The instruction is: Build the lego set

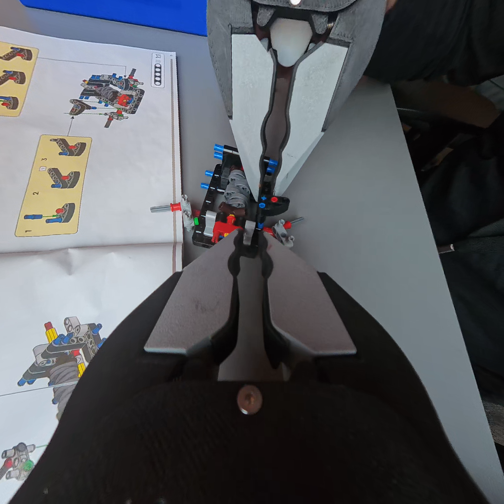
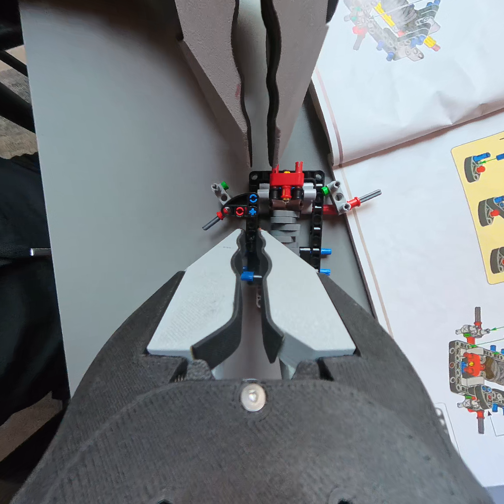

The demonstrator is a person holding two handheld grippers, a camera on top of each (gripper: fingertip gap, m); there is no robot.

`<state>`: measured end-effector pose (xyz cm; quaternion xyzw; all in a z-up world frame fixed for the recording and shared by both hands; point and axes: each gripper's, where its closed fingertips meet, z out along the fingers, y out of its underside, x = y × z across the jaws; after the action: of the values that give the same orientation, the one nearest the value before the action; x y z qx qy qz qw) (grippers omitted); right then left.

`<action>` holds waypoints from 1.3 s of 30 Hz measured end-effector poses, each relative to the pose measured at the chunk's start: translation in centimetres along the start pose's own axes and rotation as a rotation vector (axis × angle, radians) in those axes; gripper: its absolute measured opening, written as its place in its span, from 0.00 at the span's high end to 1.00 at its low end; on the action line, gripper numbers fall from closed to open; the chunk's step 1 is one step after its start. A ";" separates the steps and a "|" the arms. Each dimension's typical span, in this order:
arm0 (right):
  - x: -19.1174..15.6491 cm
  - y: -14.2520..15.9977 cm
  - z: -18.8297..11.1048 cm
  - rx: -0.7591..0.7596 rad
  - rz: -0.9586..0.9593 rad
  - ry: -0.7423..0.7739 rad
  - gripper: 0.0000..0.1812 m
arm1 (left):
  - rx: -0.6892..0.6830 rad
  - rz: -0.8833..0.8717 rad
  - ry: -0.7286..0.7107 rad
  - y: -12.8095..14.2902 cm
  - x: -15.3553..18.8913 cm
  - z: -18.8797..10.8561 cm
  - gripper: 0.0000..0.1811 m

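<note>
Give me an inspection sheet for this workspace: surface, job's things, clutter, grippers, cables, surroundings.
Surface: plain grey table.
Job's things: partly built black-framed lego assembly with red, grey and blue parts, on the table beside the open paper instruction booklet.
Clutter: nothing seen.
Grippers: left gripper shut on the assembly's near end; right gripper shut on the assembly's black side beam; they face each other from opposite ends.
Cables: nothing seen.
Surroundings: blue flat object past the booklet; dark, unclear shapes beyond the table edge.
</note>
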<state>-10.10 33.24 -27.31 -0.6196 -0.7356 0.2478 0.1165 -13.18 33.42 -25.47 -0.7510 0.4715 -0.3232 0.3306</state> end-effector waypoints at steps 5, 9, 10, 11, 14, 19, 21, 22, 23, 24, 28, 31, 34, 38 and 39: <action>0.1 0.0 -0.1 -0.046 0.022 0.064 0.98 | 0.006 0.051 0.001 -0.6 0.8 0.3 0.95; 0.1 0.2 0.1 -0.085 -0.006 0.120 0.98 | -0.026 0.076 -0.009 -0.2 1.0 1.0 0.95; 0.0 0.2 0.2 -0.089 -0.007 0.127 0.98 | -0.026 0.077 -0.003 -0.2 1.2 1.1 0.95; -0.1 0.2 0.3 -0.094 -0.002 0.127 0.98 | -0.028 0.078 -0.001 -0.2 1.3 1.1 0.95; -0.2 0.1 0.3 -0.111 0.024 0.129 0.98 | -0.083 0.078 -0.088 0.7 -0.2 0.5 0.96; -0.2 0.2 0.8 -0.163 0.069 0.123 0.98 | -0.118 0.040 -0.115 1.9 -0.9 -0.4 0.96; -0.1 0.2 0.8 -0.171 0.066 0.136 0.98 | -0.141 0.051 -0.097 2.2 -0.4 0.1 0.97; -0.1 0.1 0.7 -0.178 0.061 0.146 0.98 | -0.160 0.057 -0.093 2.4 -0.3 0.3 0.97; -0.1 0.1 0.7 -0.182 0.058 0.153 0.98 | -0.177 0.063 -0.086 2.7 0.0 0.5 0.97; -0.1 0.1 0.7 -0.188 0.058 0.158 0.98 | -0.190 0.068 -0.083 2.9 0.1 0.8 0.98; 0.0 0.3 0.7 -0.206 0.074 0.173 0.98 | -0.215 0.065 -0.079 3.5 0.2 1.4 0.99; -0.1 0.3 0.7 -0.191 0.097 0.176 0.98 | -0.202 0.033 -0.059 3.5 0.2 1.5 1.00; 0.0 0.5 0.6 -0.183 0.095 0.202 0.98 | -0.198 0.018 -0.036 3.5 0.5 1.5 1.00; -0.1 0.4 0.7 -0.158 0.105 0.188 0.98 | -0.173 0.046 -0.069 2.7 0.2 1.2 1.00; -0.1 0.4 0.7 -0.148 0.126 0.159 0.98 | -0.129 0.075 -0.087 1.7 0.2 1.0 1.00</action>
<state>-10.04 33.04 -28.09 -0.6890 -0.7001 0.1498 0.1128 -13.20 32.86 -27.37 -0.7656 0.5045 -0.2467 0.3138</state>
